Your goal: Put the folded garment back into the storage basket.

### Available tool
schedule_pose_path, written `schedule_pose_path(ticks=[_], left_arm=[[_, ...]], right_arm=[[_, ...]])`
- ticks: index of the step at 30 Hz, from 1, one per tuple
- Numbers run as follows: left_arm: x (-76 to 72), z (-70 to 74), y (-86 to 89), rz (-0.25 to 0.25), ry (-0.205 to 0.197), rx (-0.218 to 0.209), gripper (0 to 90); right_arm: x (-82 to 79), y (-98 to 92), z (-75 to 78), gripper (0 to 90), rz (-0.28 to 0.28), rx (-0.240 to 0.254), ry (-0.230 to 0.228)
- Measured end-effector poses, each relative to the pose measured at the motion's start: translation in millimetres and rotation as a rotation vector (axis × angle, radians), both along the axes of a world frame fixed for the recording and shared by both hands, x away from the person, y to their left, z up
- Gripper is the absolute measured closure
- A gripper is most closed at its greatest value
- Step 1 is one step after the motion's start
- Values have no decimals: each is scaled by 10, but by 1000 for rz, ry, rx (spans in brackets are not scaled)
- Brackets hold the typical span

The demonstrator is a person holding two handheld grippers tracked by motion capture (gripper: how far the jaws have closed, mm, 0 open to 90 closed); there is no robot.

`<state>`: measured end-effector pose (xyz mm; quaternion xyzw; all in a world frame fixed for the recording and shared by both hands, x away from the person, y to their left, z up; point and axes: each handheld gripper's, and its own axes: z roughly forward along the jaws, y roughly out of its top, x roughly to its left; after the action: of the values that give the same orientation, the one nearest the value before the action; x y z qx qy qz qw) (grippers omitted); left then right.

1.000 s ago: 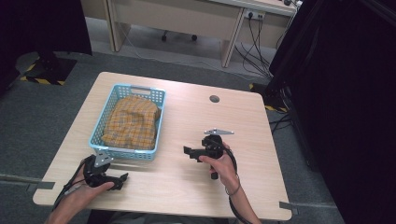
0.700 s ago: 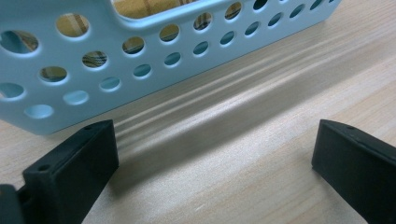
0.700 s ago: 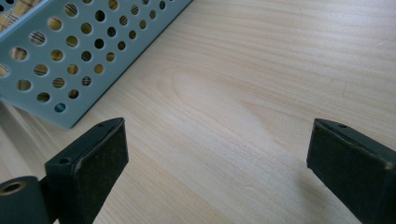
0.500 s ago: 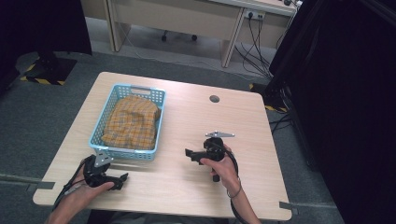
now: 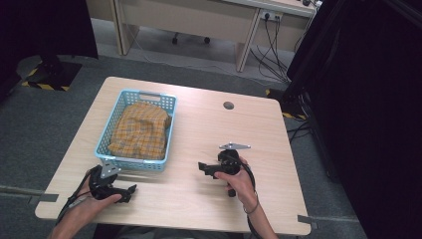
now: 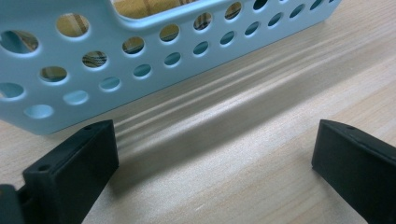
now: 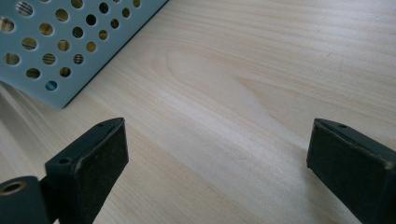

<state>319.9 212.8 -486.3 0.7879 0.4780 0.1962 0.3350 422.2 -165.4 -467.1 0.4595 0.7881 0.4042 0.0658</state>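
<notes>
Your left gripper sits low at the near left corner of the table, just in front of the blue basket. In the left gripper view its 2 black jaws stand wide apart over bare wood, with nothing between them, and the basket's near perforated wall lies just beyond the jaw on that view's left.

Your right gripper is held right of the basket, near the middle of the table's near half, its jaws pointing left toward the basket. In the right gripper view these jaws are also spread wide and empty, and a corner of the basket shows at the upper left, well apart from them.

The basket stands on the left half of the table with its long axis running from you toward the far edge, tilted slightly, its handle cut-out at the far end. The yellow plaid cloth lies folded inside it, its long axis along the basket's length, covering most of the floor. You can see the plaid through the wall holes in both gripper views.
</notes>
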Motion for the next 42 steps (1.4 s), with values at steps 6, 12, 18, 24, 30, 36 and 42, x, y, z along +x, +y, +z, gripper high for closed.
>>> schedule_pose_path(ticks=[6,12,18,24,30,36,42], left_arm=[[0,0,0,0,0,0,0],[0,0,0,0,0,0,0],[0,0,0,0,0,0,0],[0,0,0,0,0,0,0],[0,0,0,0,0,0,0],[0,0,0,0,0,0,0],[0,0,0,0,0,0,0]], right_arm=[[-28,-29,-7,60,-1,-7,-3],[-57,-57,-23,60,-2,-16,-4],[-93,-89,-44,60,-6,-25,-6],[-121,-128,-60,60,-13,-27,0],[-141,-183,-62,60,-20,-24,-2],[-172,-232,-57,60,-28,-17,2],[-197,-280,-67,60,-33,-17,0]])
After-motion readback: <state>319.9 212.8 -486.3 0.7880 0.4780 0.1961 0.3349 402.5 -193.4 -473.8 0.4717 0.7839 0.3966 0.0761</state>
